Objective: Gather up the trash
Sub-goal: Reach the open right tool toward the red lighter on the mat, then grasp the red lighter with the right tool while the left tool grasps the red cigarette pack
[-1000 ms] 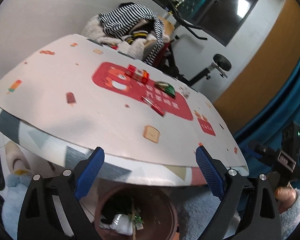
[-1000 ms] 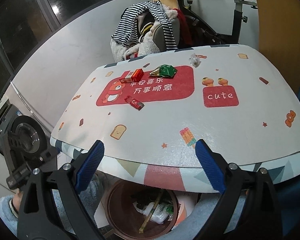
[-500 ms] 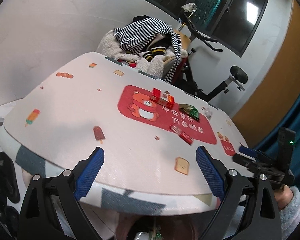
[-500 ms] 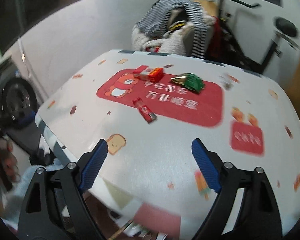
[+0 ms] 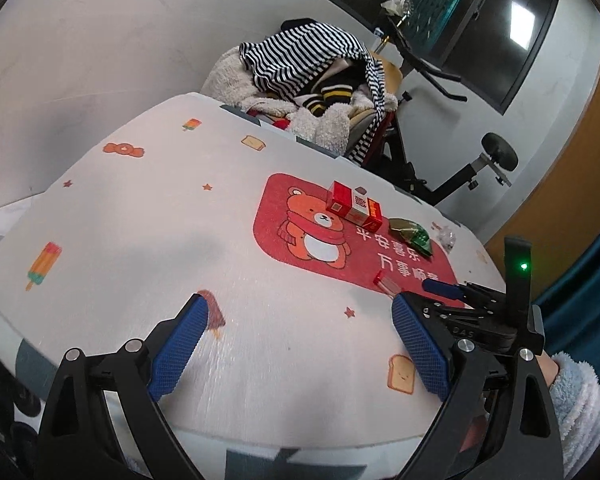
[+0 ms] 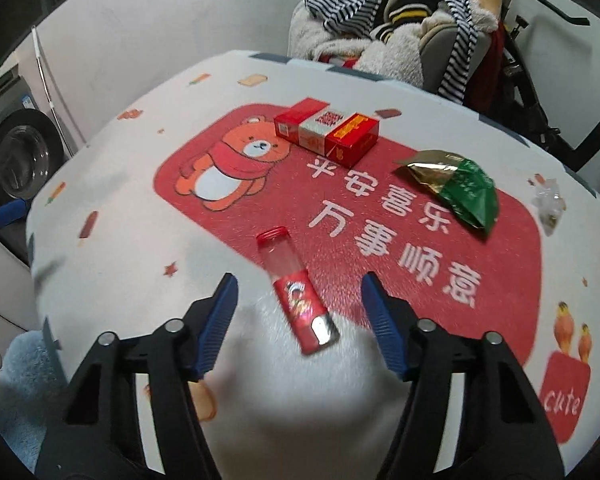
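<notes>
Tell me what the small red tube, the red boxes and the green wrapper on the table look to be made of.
Small red tube: likely plastic, glossy; one half is see-through, the rest has a printed red label.
Red boxes: probably printed cardboard, smooth; flat faces, sharp folded edges.
Green wrapper: seemingly metallised foil film, shiny; crinkled folds and a gold inner side catch the light.

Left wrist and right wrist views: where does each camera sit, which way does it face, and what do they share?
Left wrist: on the left gripper, over the near table edge, facing across it; open blue fingers, plus the right gripper and a fleece sleeve.
Right wrist: on the right gripper, low over the red tube; open fingers flank it.
Shared: red tube, red boxes, green wrapper.
</notes>
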`<state>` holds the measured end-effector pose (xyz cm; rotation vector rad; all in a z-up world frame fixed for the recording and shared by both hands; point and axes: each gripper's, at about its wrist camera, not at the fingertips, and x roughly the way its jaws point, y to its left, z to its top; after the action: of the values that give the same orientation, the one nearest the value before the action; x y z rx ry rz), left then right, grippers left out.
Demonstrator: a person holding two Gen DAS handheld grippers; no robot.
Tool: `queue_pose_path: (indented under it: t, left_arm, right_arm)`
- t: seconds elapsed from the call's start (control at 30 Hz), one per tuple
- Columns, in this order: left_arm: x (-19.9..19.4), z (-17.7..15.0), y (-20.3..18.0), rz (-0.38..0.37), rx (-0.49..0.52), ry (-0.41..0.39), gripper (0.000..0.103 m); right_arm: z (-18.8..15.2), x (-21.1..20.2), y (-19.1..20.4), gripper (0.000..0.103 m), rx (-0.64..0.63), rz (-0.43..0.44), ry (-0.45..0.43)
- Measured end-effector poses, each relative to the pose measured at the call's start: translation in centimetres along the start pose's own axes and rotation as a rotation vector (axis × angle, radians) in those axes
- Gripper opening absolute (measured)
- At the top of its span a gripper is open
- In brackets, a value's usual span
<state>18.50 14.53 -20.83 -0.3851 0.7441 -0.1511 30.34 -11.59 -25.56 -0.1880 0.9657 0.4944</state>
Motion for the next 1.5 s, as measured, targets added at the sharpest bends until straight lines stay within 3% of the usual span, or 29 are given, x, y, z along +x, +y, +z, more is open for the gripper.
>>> queue_pose_path:
  t: [0.2, 0.27, 0.3, 0.33, 0.4, 0.6, 0.77, 1.0, 1.3, 1.5]
  left_arm:
    - [2.5, 0.7, -0.5, -0.009, 0.001, 0.021, 0.093]
    - [3.1, 0.9, -1.0, -0.010, 0.015, 0.026, 0.093]
    - [3.4, 0.9, -1.4, -0.010, 0.025, 0.029, 0.093]
    - [3.7, 1.0, -1.6, -0.011, 0.029, 0.032, 0.093]
    - [4.4, 1.2, -2.2, -0.014, 0.043, 0.043, 0.094]
    - [8.0, 2.8, -5.5, -0.004, 0.167, 0.097, 0.097]
    - [13.2, 5.0, -9.3, -0.013, 0.323, 0.142, 0.097]
    - [21.1, 7.9, -12.3, -0.005, 0.430, 0.210, 0.097]
    - [27.2, 9.5, -12.6, 0.125, 0.434, 0.227, 0.097]
    - [29.0, 9.8, -12.1, 0.140, 0.403, 0.283, 0.097]
  right_arm:
    - [0.4, 2.2, 0.9, 0.049, -0.039, -0.037, 0.034]
    - [0.3, 2.2, 0.6, 0.041, -0.043, -0.018, 0.034]
    - [0.2, 2.1, 0.6, 0.031, -0.046, -0.016, 0.037]
    - [0.0, 2.0, 0.4, 0.030, -0.046, -0.015, 0.037]
    - [-0.1, 1.9, 0.2, 0.029, -0.034, -0.002, 0.034]
    - [-1.0, -1.9, -3.3, 0.028, 0.167, 0.046, -0.102]
    - [-2.2, -4.6, -6.8, 0.027, 0.302, 0.011, -0.189]
    - [-3.5, -7.1, -10.8, 0.027, 0.376, -0.039, -0.237]
    - [-5.1, -9.2, -12.8, 0.027, 0.389, -0.038, -0.263]
    - [-5.6, -9.1, -12.9, 0.027, 0.397, -0.032, -0.253]
